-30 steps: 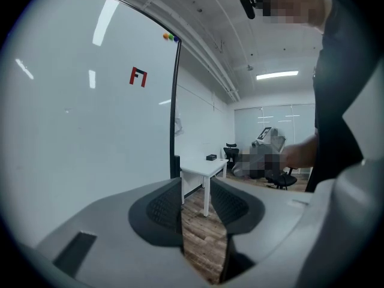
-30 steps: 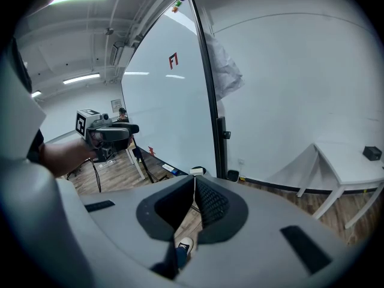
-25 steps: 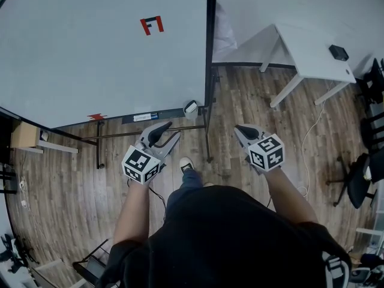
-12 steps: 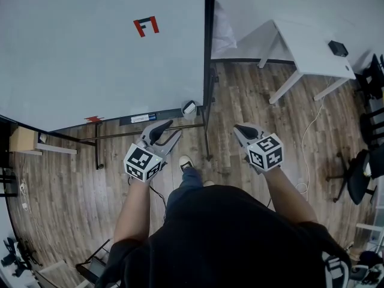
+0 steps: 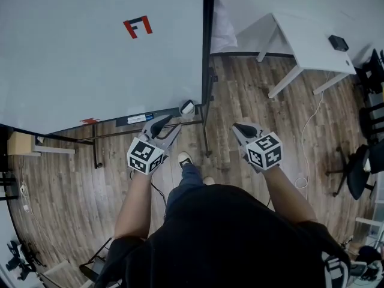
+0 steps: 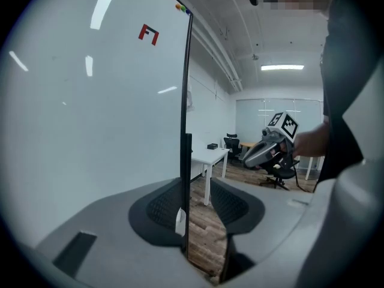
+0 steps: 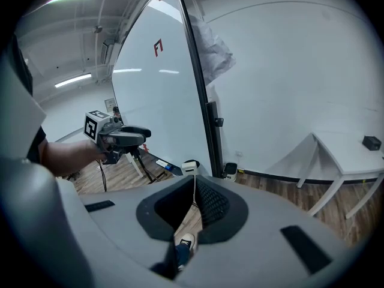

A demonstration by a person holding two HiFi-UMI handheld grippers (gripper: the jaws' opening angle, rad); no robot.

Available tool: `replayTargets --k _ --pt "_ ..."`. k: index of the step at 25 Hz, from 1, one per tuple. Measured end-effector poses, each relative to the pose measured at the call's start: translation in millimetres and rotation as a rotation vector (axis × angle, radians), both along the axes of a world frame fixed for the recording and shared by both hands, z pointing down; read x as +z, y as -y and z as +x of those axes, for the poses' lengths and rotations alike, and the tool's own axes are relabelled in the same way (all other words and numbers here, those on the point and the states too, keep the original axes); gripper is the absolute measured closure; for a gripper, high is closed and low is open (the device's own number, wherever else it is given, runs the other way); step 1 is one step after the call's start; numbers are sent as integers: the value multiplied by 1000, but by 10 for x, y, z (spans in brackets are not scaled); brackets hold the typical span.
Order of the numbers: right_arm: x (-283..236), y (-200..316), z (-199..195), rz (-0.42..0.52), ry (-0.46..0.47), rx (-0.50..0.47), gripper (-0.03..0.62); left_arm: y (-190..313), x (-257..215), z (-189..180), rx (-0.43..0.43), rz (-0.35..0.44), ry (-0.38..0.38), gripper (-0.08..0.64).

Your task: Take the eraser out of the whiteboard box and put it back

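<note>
A small white whiteboard box (image 5: 188,107) hangs at the lower right corner of the big whiteboard (image 5: 90,59), with something dark in it; I cannot make out the eraser itself. The same box (image 7: 190,166) shows just beyond the tips in the right gripper view. My left gripper (image 5: 172,123) is open and empty, a short way below and left of the box. My right gripper (image 5: 236,126) is shut with nothing in it, further right over the floor. In the left gripper view the open left gripper (image 6: 195,185) points along the board's black frame edge (image 6: 186,101).
The whiteboard stand's black legs and crossbar (image 5: 207,138) run across the wooden floor right below the box. A white table (image 5: 306,41) with a black device (image 5: 338,42) stands at the back right, office chairs (image 5: 360,173) at the far right. My shoe (image 5: 185,161) is between the grippers.
The left gripper has crept up and right, closer to the box at the board's corner. The right gripper has barely shifted. Neither gripper's state has changed.
</note>
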State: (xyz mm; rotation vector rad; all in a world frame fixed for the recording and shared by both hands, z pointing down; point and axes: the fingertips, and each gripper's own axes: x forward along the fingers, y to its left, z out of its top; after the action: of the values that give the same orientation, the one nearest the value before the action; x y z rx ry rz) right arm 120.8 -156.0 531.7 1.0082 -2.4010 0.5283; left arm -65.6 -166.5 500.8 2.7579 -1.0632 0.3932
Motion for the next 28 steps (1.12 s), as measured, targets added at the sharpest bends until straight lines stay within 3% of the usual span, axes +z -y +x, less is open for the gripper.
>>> replayTargets --k 13,28 --pt "213 147 82 -44 -32 23 591 383 537 160 10 -71 69 402" --pt "397 189 76 -84 -51 52 591 704 1064 150 13 -157 82 392"
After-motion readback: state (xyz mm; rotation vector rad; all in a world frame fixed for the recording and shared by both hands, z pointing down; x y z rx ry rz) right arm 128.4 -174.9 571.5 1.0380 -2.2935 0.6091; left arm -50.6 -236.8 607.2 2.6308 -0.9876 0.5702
